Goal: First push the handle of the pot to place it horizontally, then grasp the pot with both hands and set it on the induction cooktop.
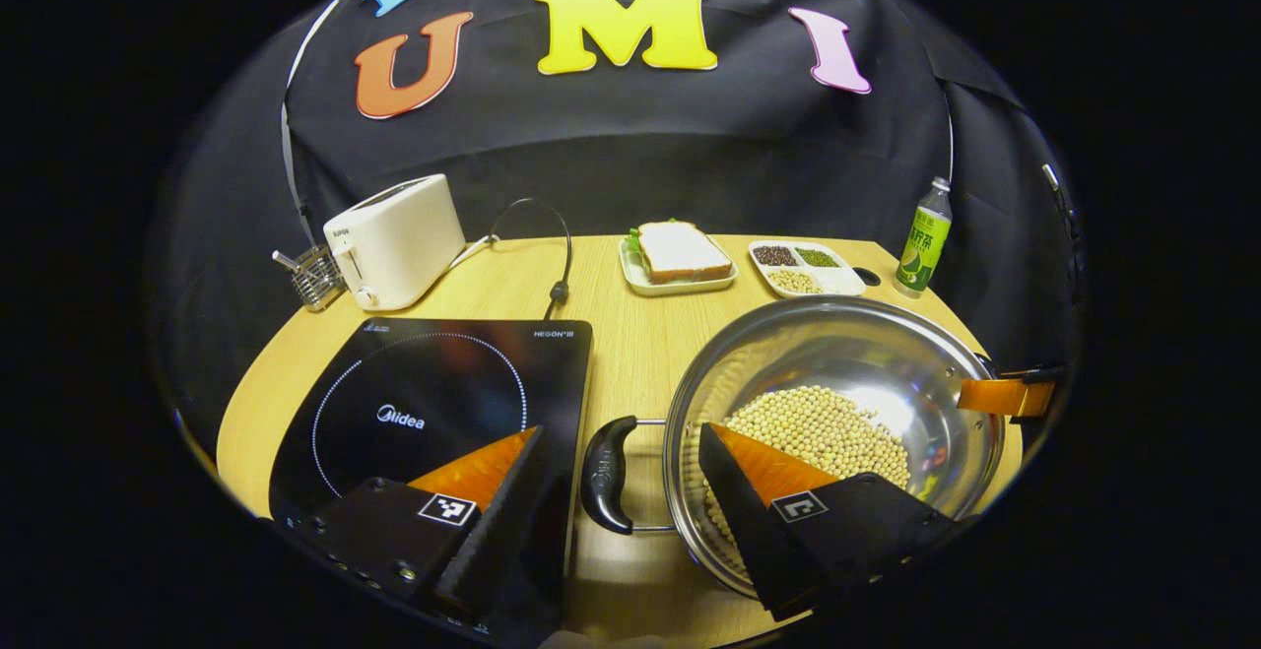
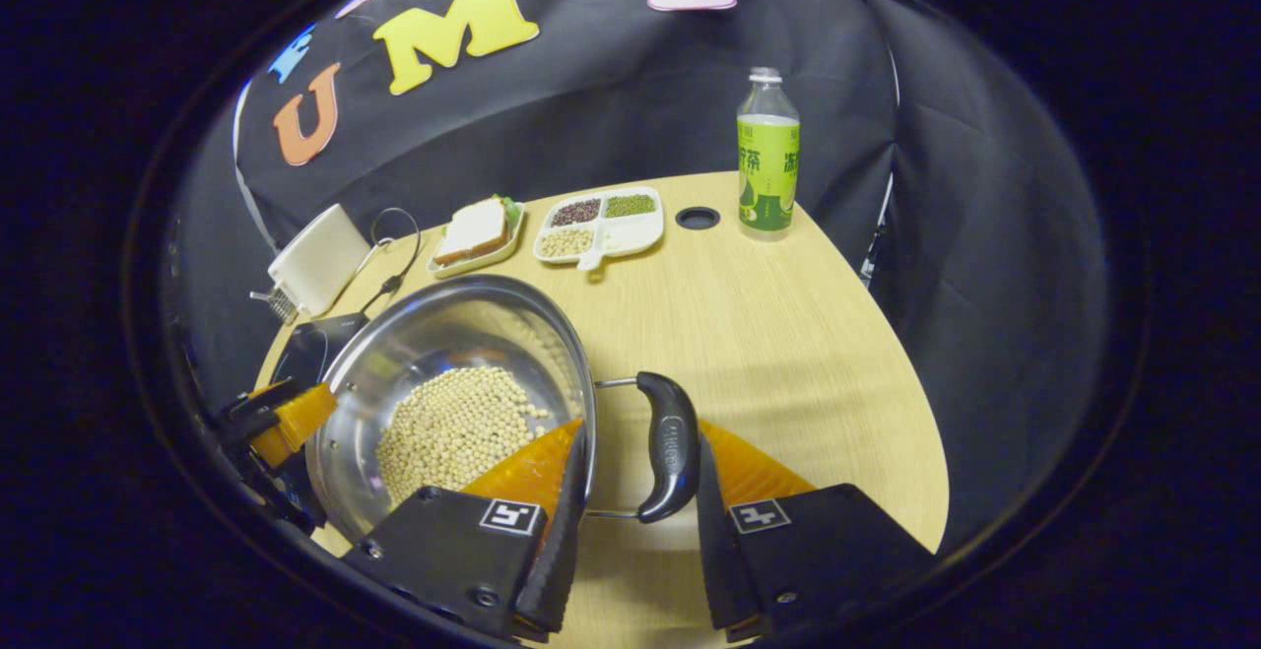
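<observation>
A steel pot (image 1: 887, 354) holding pale beans (image 1: 818, 427) sits on the wooden table, right of the black induction cooktop (image 1: 433, 403). My left gripper (image 1: 621, 432) is open and straddles the pot's dark side handle (image 1: 606, 472), one finger over the cooktop's edge and the other over the pot's rim. In the right gripper view, my right gripper (image 2: 640, 424) is open around the opposite handle (image 2: 670, 442) of the pot (image 2: 443, 334), with one finger over the rim. The right gripper's fingers (image 1: 1005, 395) show at the pot's far side; the left gripper's fingers (image 2: 291, 418) show likewise.
At the back stand a white toaster (image 1: 394, 240) with its cord (image 1: 562, 265), a wire rack (image 1: 315, 280), a sandwich on a plate (image 1: 680, 255), a divided dish of beans (image 1: 803, 267) and a green bottle (image 1: 924, 240). A round hole (image 2: 697, 218) lies near the bottle (image 2: 767, 157).
</observation>
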